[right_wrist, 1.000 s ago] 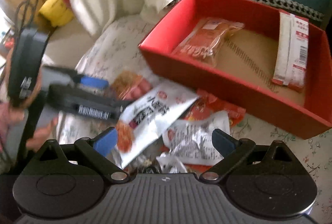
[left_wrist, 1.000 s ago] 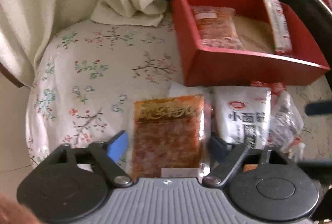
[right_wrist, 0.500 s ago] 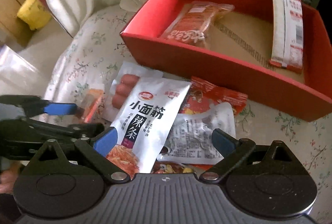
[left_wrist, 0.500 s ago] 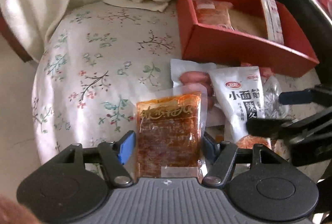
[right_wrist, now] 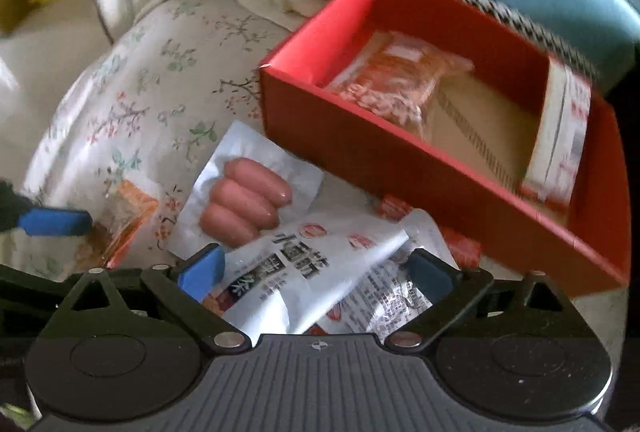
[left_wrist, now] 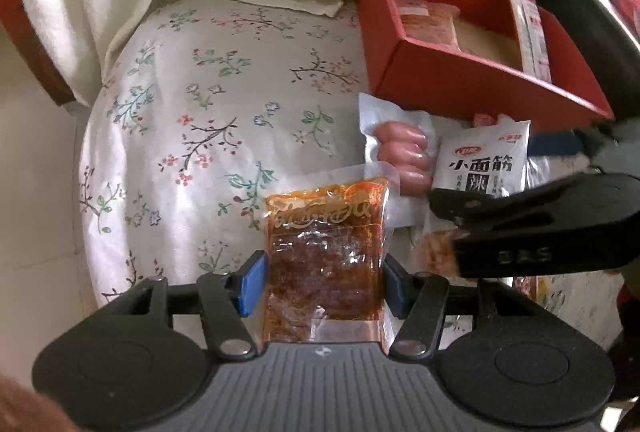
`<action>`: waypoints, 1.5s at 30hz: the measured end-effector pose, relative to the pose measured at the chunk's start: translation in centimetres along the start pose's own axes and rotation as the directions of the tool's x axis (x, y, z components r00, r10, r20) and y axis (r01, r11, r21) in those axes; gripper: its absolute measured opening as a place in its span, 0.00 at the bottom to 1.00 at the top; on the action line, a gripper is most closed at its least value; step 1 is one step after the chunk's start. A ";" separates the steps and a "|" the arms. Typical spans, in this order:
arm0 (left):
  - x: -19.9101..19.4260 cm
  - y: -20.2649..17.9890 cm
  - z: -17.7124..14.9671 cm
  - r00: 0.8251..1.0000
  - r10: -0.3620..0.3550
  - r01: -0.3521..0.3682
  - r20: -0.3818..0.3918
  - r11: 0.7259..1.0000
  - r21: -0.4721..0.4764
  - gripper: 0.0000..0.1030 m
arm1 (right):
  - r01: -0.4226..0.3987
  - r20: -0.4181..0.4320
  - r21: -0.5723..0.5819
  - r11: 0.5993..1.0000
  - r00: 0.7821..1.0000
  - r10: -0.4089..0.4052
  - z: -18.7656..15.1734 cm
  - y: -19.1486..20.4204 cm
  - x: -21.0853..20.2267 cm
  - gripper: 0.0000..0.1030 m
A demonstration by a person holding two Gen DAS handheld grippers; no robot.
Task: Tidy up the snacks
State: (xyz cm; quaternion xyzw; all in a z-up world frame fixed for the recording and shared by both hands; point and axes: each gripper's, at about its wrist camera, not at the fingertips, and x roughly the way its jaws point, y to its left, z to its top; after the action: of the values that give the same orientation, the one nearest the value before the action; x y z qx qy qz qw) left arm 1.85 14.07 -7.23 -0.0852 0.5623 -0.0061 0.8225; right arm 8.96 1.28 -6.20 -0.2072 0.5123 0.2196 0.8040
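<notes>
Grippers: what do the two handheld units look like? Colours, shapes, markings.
Both look alike. The left gripper and right gripper each have a grey ribbed body with a small crosshair mark, two round black discs at the sides, black linkage arms on silver pivot pins, and blue pads on the fingertips. In the left wrist view, white lettering shows on the right gripper's black side, too blurred to read. No cables or sleeves visible.

Soft daylight from above, fisheye-bent edges, dark corners, motion blur (right wrist view mostly)

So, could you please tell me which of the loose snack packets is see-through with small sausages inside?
It is the sausage packet, lying by the red box's near corner, partly under the white packet with black lettering.
</notes>
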 end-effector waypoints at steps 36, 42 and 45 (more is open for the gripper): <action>-2.4 1.7 -3.1 0.994 -0.108 0.108 0.003 0.992 -0.057 0.39 | -0.010 0.030 0.049 0.999 1.000 0.009 -0.6 3.4 -0.4 0.79; -2.2 1.9 -3.8 0.993 -0.115 0.115 0.001 0.992 -0.045 0.45 | -0.001 -0.025 0.013 1.000 1.000 0.002 -2.2 1.8 -0.5 0.68; -1.6 1.5 -4.0 0.994 -0.103 0.102 -0.027 0.994 -0.026 0.52 | -0.061 -0.045 0.043 0.997 0.997 0.063 -2.5 1.0 -0.8 0.65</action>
State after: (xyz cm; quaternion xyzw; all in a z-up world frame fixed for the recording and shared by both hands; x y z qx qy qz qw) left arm -2.61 15.13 -7.39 -0.1238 0.5687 -0.0426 0.8121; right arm 6.30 0.58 -6.54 -0.1793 0.5414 0.2289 0.7889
